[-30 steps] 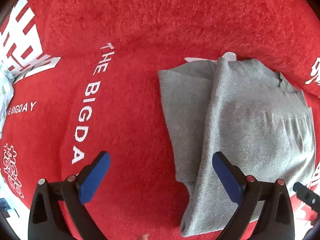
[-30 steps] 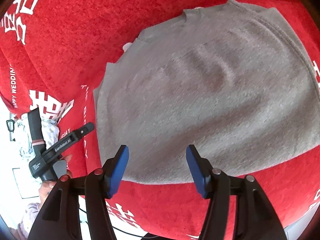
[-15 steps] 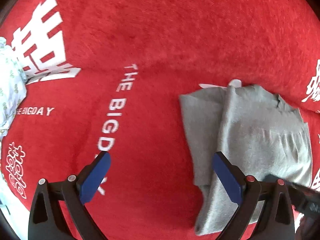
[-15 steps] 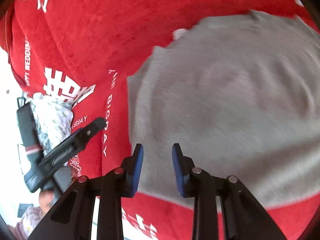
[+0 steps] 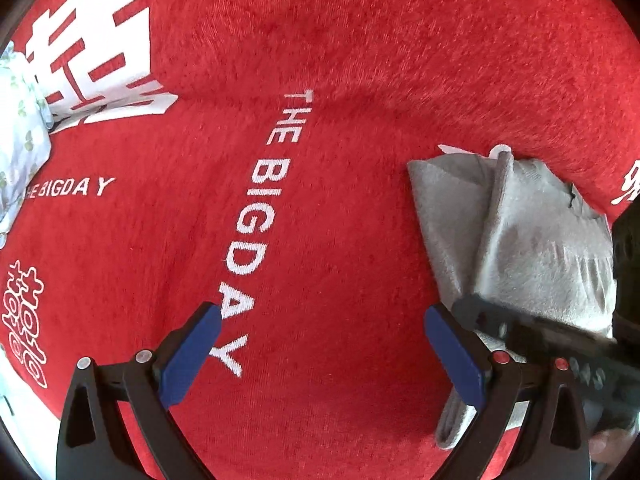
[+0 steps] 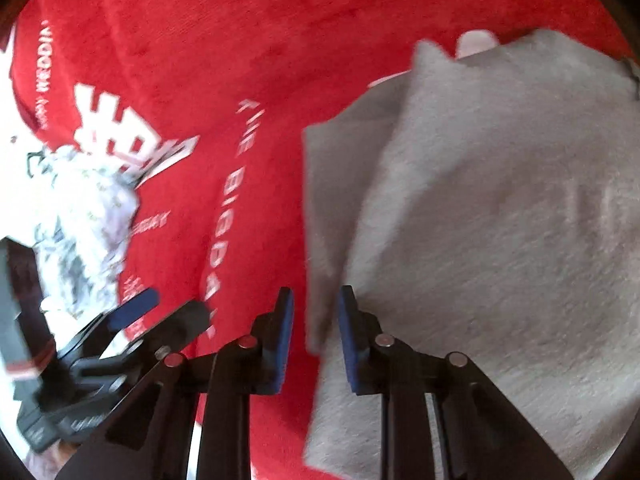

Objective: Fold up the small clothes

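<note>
Left claw (image 5: 320, 344) gapes over red lettered cloth (image 5: 360, 60) beside grey garment (image 5: 540, 248)

The left wrist view is taken from above, looking down along blue-padded fingers (image 5: 188, 354) at a red printed cloth (image 5: 360, 60), with a grey garment (image 5: 532, 240) confined to its right edge. The right wrist view is held nearer, facing down onto the same grey garment (image 6: 500, 220), and is blurred. Both views share the garment, the "THE BIGDAY" lettering (image 5: 256, 232) (image 6: 228, 200) and a floral fabric (image 5: 20, 132) (image 6: 84, 216) at the left. Each gripper is caught in the other's view.
</note>
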Available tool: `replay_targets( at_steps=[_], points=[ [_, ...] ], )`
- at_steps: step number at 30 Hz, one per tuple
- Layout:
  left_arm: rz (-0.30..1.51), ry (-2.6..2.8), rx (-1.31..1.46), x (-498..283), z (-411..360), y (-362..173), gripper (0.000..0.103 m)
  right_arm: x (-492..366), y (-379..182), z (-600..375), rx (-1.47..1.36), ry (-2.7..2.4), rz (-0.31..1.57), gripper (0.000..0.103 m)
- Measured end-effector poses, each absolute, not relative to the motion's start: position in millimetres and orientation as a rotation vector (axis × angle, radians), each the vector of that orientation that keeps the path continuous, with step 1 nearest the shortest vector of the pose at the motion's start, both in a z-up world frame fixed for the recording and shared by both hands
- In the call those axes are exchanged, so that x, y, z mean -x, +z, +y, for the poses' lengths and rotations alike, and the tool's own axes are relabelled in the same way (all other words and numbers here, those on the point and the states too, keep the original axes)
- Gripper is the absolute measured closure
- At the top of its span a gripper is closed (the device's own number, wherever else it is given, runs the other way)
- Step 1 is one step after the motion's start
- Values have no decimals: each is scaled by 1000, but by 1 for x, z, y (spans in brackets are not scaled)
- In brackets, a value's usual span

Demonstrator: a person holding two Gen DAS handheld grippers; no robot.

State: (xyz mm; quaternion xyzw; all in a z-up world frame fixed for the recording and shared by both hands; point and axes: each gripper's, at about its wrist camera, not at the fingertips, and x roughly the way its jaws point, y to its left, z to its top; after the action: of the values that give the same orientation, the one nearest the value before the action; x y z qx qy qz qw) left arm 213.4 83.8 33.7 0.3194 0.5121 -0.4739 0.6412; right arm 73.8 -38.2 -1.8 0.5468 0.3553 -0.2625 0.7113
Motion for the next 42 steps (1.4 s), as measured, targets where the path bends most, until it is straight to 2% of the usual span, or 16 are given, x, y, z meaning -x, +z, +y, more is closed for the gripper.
replay_targets(
  at_steps=[3, 7, 11, 20, 25, 28, 32, 39, 40, 41, 42],
  points=[
    [1190, -1078, -739, -215, 83, 30, 1, -81, -2, -25, -1189, -537, 859, 82],
    [1195, -1085, -753, -211, 81, 29, 1, -58, 6, -15, -1241, -554, 826, 81],
    [1199, -1094, -769, -204, 77, 29, 1, -25, 16, -8, -1293, -599, 785, 54],
    [1173, -1106, -836, -182, 65, 26, 1, 50, 8, 25, -1500, -645, 650, 51],
    [1190, -1124, -902, -169, 59, 15, 1, 85, -10, 56, -1641, -696, 533, 49],
    [1254, -1176, -888, -166, 57, 9, 1, 108, -19, 73, -1719, -758, 419, 48],
    [1355, -1255, -792, -169, 55, 7, 1, 129, -33, 85, -1811, -823, 251, 41],
    [1564, -1388, -678, -170, 44, -9, 1, 118, -48, 56, -1843, -822, 7, 39],
    [1598, -1403, -663, -170, 43, -12, 1, 115, -49, 52, -1851, -816, -6, 39],
    [1641, -1423, -641, -169, 40, -15, 1, 113, -51, 47, -1869, -800, -20, 52],
    [1658, -1432, -628, -168, 38, -16, 1, 112, -54, 41, -1895, -771, -40, 89]
  ],
)
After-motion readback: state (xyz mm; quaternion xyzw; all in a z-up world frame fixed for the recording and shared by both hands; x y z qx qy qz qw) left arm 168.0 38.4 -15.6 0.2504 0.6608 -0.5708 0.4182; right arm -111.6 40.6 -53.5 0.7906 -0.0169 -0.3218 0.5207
